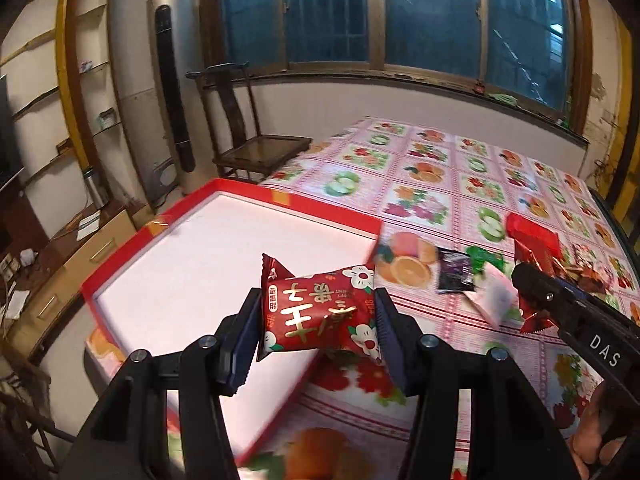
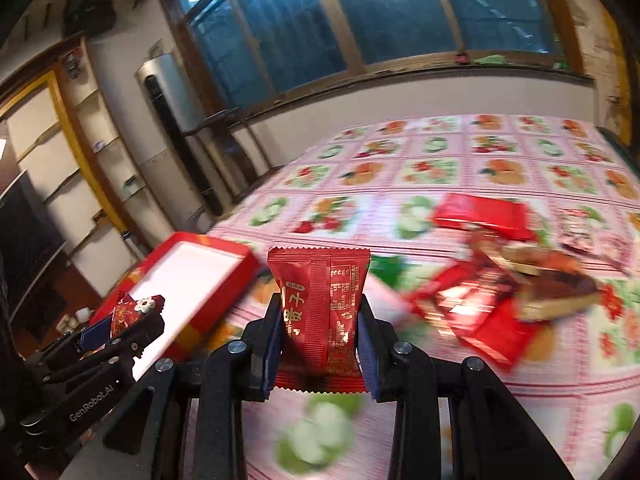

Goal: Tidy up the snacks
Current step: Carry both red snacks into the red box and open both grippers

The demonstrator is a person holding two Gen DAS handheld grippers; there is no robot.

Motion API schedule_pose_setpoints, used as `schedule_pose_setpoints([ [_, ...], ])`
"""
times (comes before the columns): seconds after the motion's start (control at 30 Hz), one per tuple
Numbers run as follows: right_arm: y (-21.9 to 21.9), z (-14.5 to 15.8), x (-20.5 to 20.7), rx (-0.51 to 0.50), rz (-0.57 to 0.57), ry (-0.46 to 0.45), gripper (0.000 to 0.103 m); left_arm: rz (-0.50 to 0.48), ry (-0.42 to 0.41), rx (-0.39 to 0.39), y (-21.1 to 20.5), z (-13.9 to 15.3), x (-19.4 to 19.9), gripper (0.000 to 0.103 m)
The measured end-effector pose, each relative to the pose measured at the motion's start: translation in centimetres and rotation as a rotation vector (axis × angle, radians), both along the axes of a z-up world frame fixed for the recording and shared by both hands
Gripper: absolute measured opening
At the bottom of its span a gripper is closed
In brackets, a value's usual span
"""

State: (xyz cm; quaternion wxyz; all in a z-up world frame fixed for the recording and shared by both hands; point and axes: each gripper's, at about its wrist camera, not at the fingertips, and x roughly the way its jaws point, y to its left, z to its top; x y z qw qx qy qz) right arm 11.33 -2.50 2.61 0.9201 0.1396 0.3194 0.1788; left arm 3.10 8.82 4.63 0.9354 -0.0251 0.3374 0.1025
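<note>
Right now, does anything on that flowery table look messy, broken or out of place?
Yes, mildly. A jumble of snack packets lies heaped on the tablecloth, while the red box shows only bare white inside. Nothing looks torn or spilled. Each gripper holds a red packet: left gripper, right gripper.

The left tool point(image 1: 318, 316) grips a red flowered snack packet point(image 1: 320, 312) above a red-rimmed white tray point(image 1: 224, 264). More snacks point(image 1: 532, 236) lie scattered on the fruit-patterned worktop point(image 1: 440, 168).
</note>
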Motion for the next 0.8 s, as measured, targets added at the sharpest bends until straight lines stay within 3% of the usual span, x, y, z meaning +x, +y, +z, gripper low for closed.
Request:
schedule_pose_setpoints([
  [0.23, 11.1, -0.3, 3.9, -0.011, 0.183, 0.025, 0.037, 0.199, 0.067, -0.028, 9.8, -1.2, 0.8, 0.054],
  [0.37, 15.2, -0.7, 5.2, -0.010, 0.251, 0.047, 0.039, 0.195, 0.079, -0.068, 12.4, -2.1, 0.7, 0.054],
  [0.43, 16.5, -0.8, 5.7, -0.015, 0.267, 0.073, 0.041, 0.156, 0.082, -0.104, 13.3, -2.4, 0.7, 0.059],
  [0.5, 16.6, -0.6, 5.9, -0.008, 0.271, 0.090, 0.046, 0.125, 0.080, -0.135, 14.0, -2.6, 0.6, 0.076],
  [0.57, 15.4, -0.1, 5.5, 0.042, 0.267, 0.061, 0.059, 0.103, 0.054, -0.143, 14.5, -2.4, 0.2, 0.084],
  [0.7, 11.1, 1.3, 3.9, 0.038, 0.177, -0.015, 0.064, 0.135, 0.021, -0.117, 14.9, -1.7, -0.5, 0.085],
  [0.8, 6.1, 1.5, 2.9, 0.036, 0.093, -0.022, 0.064, 0.100, 0.016, -0.102, 13.0, -1.2, -0.6, 0.085],
])
